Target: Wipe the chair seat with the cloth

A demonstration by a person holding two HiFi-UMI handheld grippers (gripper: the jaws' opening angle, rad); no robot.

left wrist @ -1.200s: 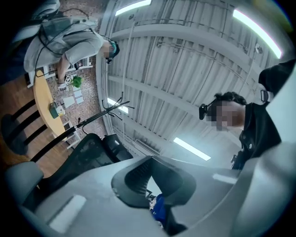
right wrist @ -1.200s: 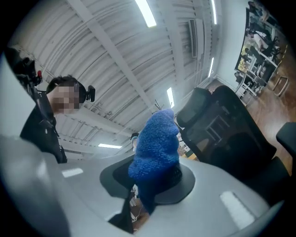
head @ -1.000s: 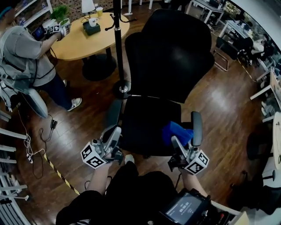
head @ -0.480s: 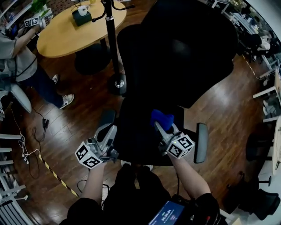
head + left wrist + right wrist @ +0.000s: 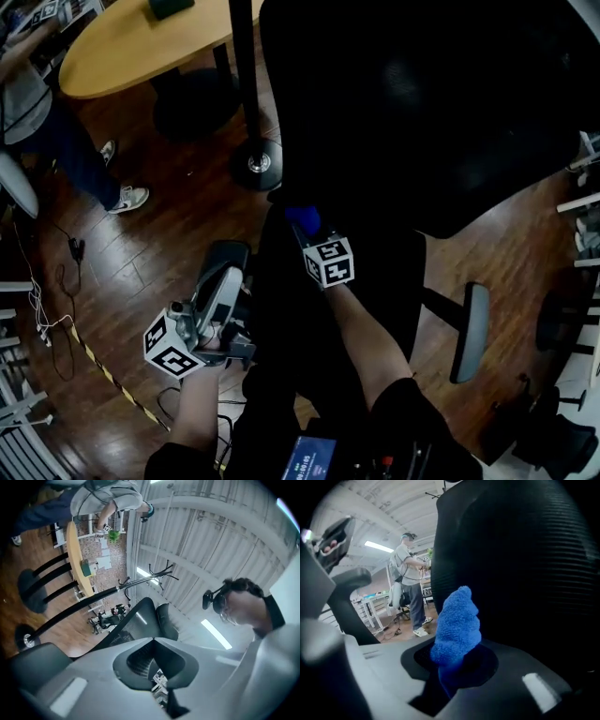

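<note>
Left hand-held gripper (image 5: 223, 286) hangs low off the left edge of the office chair's seat (image 5: 384, 281), just beside the left armrest (image 5: 225, 255), with its marker cube turned back toward the holder. In the left gripper view this gripper (image 5: 153, 639) has its two jaws meeting at the tips with nothing between them. Past them show the chair's mesh backrest (image 5: 136, 620) and the hooked top of a coat stand (image 5: 159, 571).

Further left in the room a second person (image 5: 56, 141) stands at an oval wooden table (image 5: 141, 52), and cables trail over the dark wood floor (image 5: 159, 234). The coat stand's black pole (image 5: 246, 75) rises between that table and the chair, its round base (image 5: 258, 164) on the floor.

Right hand-held gripper (image 5: 311, 234) reaches forward over the seat, the holder's forearm (image 5: 361, 347) stretched out behind it. Its jaws are clamped on a bright blue terry cloth (image 5: 301, 217), which bunches out beyond the tips at the seat's rear left, just under the lower edge of the backrest (image 5: 422, 103). In the right gripper view the gripper (image 5: 450, 667) holds the cloth (image 5: 457, 623) up as a rumpled wad before the chair's black ribbed surface. In the gloom I cannot tell whether cloth and chair touch.

Off to the right, the right armrest (image 5: 469, 328) juts out, well apart from both grippers.
</note>
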